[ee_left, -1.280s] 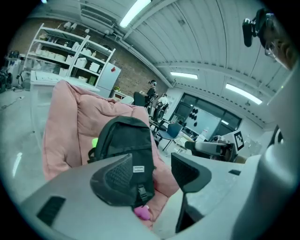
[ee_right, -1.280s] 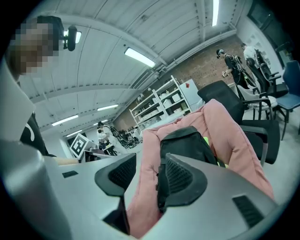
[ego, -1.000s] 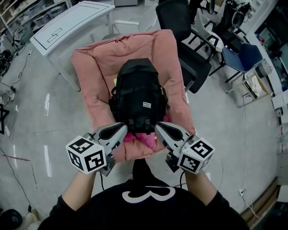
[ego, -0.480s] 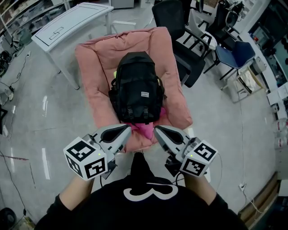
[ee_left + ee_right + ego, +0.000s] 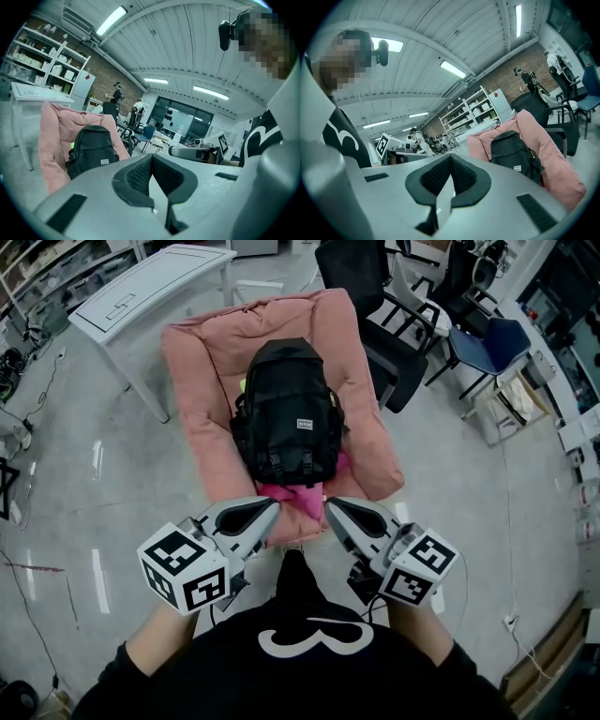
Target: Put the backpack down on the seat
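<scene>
Head view showed the black backpack point(image 5: 286, 413) lying in the middle of the pink cushioned seat point(image 5: 197, 381). Its long axis ran from the seat's back edge to its front edge, with the base toward the person. A bright pink cloth point(image 5: 295, 495) showed under it at the front edge. Left gripper point(image 5: 267, 512) and right gripper point(image 5: 333, 510) hung just off that edge, clear of the pack and about equally near it. Both sets of fingers point(image 5: 136, 177) were clenched on nothing. The placing looked done.
</scene>
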Tool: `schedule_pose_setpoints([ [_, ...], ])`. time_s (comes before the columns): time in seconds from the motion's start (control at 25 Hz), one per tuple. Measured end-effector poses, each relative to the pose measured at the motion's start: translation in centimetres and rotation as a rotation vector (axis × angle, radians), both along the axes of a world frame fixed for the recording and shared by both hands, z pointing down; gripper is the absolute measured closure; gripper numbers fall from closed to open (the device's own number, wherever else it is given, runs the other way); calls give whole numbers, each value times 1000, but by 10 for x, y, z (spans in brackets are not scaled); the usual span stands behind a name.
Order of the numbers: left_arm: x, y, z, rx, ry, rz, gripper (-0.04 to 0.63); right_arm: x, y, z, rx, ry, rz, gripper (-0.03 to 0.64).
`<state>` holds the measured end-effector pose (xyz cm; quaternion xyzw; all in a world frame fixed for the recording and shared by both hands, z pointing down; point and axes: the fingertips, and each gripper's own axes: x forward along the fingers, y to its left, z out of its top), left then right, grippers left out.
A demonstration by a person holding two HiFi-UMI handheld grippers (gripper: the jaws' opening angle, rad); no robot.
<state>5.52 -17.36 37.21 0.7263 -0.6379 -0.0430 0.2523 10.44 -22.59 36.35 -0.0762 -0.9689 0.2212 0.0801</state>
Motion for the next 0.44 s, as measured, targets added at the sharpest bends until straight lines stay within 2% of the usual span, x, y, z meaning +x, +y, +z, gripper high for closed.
schedule_pose_setpoints([
  [0.44, 8, -3, 12, -22, -40, 18, 589, 4, 4, 11, -6, 13, -6, 614],
])
